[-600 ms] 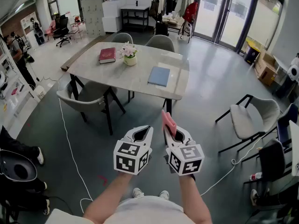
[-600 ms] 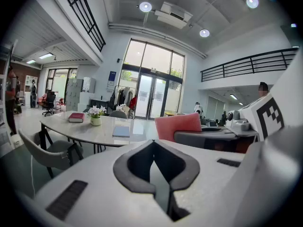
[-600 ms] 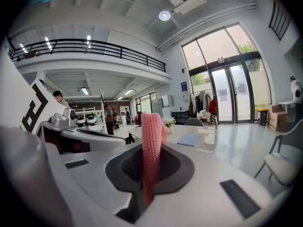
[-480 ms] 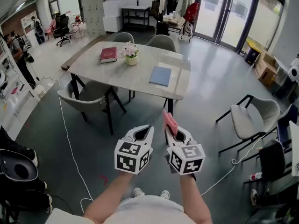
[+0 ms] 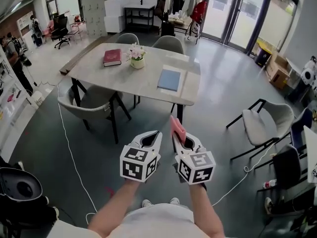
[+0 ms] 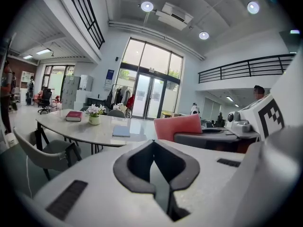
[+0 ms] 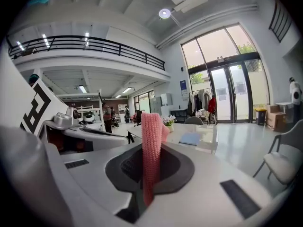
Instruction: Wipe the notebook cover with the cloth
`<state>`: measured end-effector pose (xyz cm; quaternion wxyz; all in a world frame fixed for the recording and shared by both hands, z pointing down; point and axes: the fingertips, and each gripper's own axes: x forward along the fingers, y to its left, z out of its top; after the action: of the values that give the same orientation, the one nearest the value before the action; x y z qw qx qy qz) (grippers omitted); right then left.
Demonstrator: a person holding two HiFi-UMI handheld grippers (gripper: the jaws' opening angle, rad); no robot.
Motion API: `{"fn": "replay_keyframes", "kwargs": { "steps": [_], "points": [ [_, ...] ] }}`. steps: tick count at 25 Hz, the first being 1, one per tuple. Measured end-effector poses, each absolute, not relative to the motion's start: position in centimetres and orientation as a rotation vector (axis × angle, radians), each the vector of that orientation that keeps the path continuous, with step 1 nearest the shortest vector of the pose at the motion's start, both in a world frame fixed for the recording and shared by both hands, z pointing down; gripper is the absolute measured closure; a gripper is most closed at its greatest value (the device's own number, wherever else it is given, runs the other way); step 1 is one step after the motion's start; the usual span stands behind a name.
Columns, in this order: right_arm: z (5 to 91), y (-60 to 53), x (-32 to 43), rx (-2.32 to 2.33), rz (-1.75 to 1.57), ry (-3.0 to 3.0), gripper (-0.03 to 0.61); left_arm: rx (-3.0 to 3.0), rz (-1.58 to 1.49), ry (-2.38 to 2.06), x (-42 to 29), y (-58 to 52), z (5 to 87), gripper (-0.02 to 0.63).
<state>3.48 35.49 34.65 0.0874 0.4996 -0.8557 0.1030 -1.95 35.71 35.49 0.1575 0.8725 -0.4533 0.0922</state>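
Glossy grey floor (image 5: pixel 218 98); pale marble-topped table (image 5: pixel 124 76) amid grey padded chairs (image 5: pixel 86 100); tall glass doors (image 5: pixel 223 9) behind.

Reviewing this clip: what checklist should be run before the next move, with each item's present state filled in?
1. Cloth clamped in the right gripper: ok, jaws shut on it.
2. Left gripper free: ok, shut, nothing between its jaws.
3. Blue notebook within reach: not ok, the table stands well ahead across the floor.
4. Notebook cover bare: ok, nothing lies on it.
5. Cloth clean or damp: cannot tell.
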Motion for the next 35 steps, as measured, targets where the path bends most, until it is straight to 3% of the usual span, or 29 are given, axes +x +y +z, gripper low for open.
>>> {"fn": "replay_keyframes", "kwargs": {
  "steps": [13, 35],
  "points": [
    [35.7, 29.8, 5.0, 1.488, 0.312, -2.556, 0.565, 2.497, 0.287, -1.294, -0.4, 30.2, 36.4, 0.606],
    [40.1, 9.5, 11.6, 1.311, 0.456, -2.596, 0.565, 2.374, 0.406, -1.354, 6.6, 10.0, 39.9, 0.606]
  ]
}}
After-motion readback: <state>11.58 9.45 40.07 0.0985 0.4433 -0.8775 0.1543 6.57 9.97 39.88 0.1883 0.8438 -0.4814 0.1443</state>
